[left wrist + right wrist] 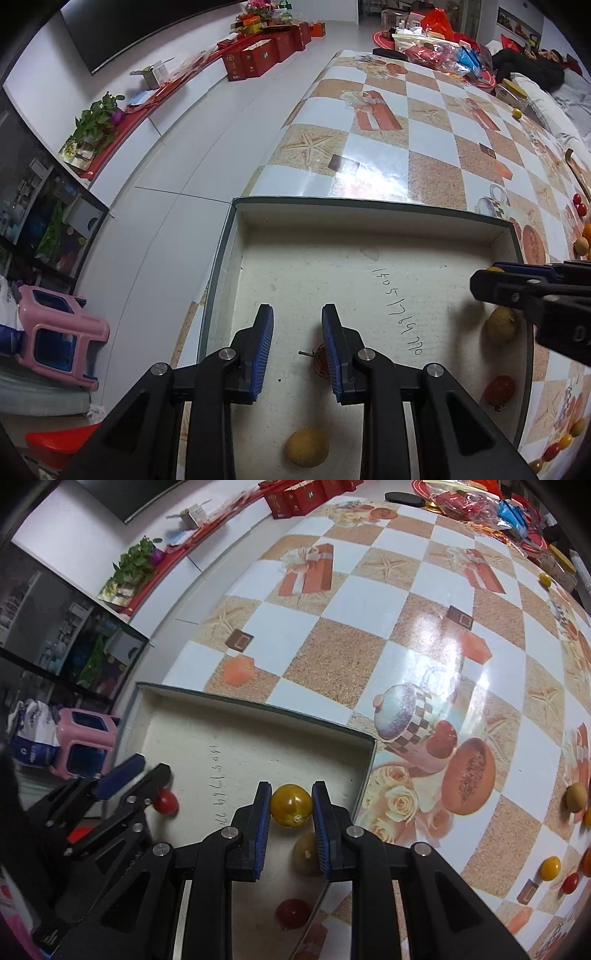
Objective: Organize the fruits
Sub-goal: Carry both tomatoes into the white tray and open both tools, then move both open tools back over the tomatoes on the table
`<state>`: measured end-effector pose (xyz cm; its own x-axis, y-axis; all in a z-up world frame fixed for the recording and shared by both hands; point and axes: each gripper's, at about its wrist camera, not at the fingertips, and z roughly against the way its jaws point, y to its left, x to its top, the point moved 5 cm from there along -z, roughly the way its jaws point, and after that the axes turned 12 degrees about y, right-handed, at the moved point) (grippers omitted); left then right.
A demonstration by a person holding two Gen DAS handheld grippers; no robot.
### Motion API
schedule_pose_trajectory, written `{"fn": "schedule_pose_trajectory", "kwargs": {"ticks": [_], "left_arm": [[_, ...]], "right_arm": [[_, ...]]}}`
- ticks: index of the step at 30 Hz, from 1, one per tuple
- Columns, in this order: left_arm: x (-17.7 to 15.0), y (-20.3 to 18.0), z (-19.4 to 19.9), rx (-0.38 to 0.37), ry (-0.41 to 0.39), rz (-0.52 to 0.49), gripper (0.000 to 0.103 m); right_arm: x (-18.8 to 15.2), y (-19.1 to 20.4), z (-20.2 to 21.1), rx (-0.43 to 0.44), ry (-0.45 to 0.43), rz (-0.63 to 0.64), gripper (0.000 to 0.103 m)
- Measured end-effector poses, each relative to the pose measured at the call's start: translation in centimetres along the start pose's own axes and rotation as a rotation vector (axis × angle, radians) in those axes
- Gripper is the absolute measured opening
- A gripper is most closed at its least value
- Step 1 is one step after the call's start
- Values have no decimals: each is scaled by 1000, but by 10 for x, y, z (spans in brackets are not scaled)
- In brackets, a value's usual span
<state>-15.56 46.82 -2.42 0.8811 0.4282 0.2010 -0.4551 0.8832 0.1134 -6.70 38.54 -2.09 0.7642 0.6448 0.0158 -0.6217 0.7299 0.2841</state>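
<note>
Below, in the left wrist view, the left claw hung over the shallow box on the checkered surface, jaws narrowly parted around nothing, a red fruit underneath. From the right wrist view, the right claw pinched a yellow fruit above the box's right corner.

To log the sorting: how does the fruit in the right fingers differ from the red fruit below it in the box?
The held fruit is yellow, the boxed fruit red. The held fruit is clamped between the fingers of the right gripper; the boxed fruit lies loose in the box. Both are small and round.
</note>
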Motion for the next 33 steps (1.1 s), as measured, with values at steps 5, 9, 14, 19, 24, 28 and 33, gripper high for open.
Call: {"fn": "schedule_pose_trajectory", "kwargs": {"ticks": [5,9,14,19,24,28,33], "left_arm": [[0,-4,2,-1,-10,-22,80],[-3,-4,11,10,-58,-31,86],[-5,-4,17,11,-58,-27,86],[-10,-11,28,-7,-59,-33,86],[-21,-32,45,-36,-62,-81,86],[-30,-59,58,-62,-60,-140,86],[-40,-99,69,-100,-53,-223,86]], "right_arm": [[3,4,-12,-19,26,24,30],[5,7,-5,19,2,25,44],[4,2,25,62,-87,4,81],[-4,-17,50,78,-131,-61,91],[-23,-43,67,71,-163,-128,97],[-48,-71,76,63,-163,-184,97],[-95,-114,79,16,-142,-268,97]]}}
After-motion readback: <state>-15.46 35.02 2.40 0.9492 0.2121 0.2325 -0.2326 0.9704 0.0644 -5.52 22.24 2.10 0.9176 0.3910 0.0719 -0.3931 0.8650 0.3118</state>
